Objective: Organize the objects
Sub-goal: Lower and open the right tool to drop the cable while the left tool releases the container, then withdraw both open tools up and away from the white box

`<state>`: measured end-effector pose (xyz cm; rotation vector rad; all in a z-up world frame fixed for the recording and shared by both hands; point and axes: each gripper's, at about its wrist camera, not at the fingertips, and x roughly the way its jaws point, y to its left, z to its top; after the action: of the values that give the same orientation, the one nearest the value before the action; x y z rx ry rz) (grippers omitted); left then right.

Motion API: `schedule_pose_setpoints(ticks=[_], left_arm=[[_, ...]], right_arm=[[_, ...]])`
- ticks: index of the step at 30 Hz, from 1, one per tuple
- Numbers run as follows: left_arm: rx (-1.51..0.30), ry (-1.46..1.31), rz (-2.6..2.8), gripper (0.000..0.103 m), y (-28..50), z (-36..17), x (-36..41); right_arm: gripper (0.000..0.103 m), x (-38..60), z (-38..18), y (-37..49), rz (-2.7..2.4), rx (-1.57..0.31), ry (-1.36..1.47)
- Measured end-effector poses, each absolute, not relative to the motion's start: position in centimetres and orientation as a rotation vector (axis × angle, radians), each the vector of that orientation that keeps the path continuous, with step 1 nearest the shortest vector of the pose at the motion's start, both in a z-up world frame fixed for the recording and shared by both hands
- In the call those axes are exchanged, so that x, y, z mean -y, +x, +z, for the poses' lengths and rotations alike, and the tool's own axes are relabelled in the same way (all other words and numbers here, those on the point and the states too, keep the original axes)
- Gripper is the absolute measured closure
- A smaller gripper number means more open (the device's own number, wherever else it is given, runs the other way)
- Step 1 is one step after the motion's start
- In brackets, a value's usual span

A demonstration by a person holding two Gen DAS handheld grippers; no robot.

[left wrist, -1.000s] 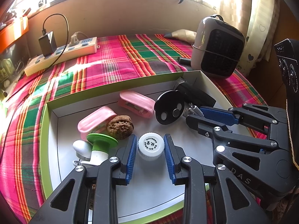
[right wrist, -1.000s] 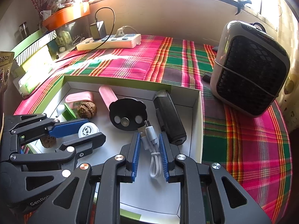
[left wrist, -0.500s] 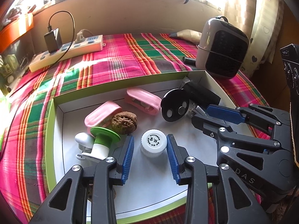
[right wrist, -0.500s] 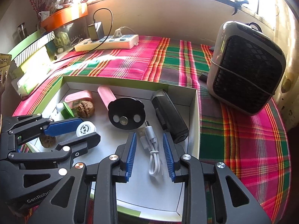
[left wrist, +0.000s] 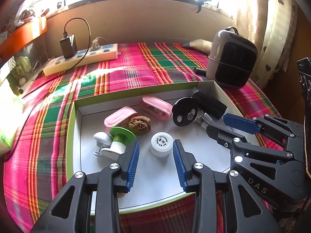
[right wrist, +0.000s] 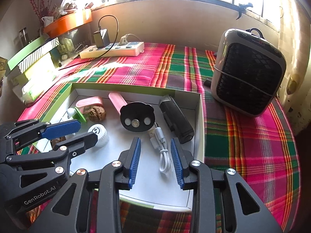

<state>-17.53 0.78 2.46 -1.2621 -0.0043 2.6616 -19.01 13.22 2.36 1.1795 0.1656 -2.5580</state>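
A white tray with a green rim [left wrist: 72, 120] [right wrist: 200, 120] lies on the plaid cloth. In it are a white capped bottle [left wrist: 161, 144] [right wrist: 99, 133], a walnut [left wrist: 140, 125] [right wrist: 97, 113], two pink cases [left wrist: 157, 107], a green-and-white clip [left wrist: 118, 141], a black round disc [left wrist: 184, 114] [right wrist: 137, 119], a black box [right wrist: 176, 121] and a white USB cable [right wrist: 162, 151]. My left gripper [left wrist: 156, 163] is open, its jaws either side of the bottle, not touching. My right gripper [right wrist: 155, 162] is open over the cable.
A grey-and-black fan heater [right wrist: 248, 77] [left wrist: 232, 58] stands right of the tray. A white power strip with a black charger [left wrist: 81, 57] [right wrist: 112, 48] lies at the back. Boxes and an orange shelf [right wrist: 66, 22] sit at the left.
Both grippers have opened wider and drawn back slightly. The right gripper's jaws were close around the cable; they now stand well apart. The bottle and cable stay in the tray.
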Motion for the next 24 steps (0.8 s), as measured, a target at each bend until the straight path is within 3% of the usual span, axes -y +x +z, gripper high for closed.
schedule_pose_setpoints(ticks=[24], left_arm=[[0.033,-1.219,2.766,0.069,-10.0,3.9,-0.2]], right_arm=[[0.056,-13.2,4.1,-12.1,-2.605,-0.122,1.105]])
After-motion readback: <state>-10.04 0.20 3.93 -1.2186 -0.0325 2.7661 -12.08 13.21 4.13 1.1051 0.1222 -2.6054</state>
